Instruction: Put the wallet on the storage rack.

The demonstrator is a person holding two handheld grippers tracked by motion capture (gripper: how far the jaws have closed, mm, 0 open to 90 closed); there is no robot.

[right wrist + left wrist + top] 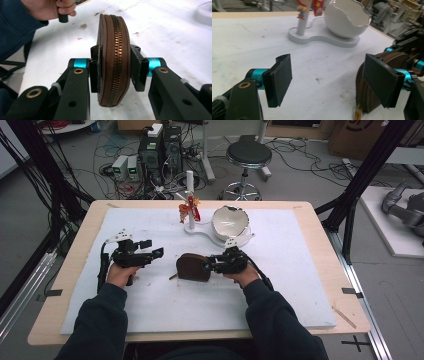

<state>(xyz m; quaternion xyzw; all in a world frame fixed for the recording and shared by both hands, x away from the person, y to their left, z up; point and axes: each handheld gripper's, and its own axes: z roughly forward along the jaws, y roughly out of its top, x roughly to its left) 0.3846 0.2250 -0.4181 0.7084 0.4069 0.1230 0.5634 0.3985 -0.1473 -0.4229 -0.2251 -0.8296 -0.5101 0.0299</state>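
**Brown zip pouch clamped in right tool, left tool spread wide**

Round brown zip pouch stood on edge near the middle of the white mat on the desk, a little nearer than centre. Gripped at its right end by the right tool, pads pressed on both flat faces, brass zipper running up between them in the right gripper view. Left tool held well left of the pouch, apart from it, pads spread wide with only bare mat between. Seen from the left gripper view, pouch just beyond the right pad. Farther off, a white eggshell-shaped bowl on a white base with a post and a small red figure.
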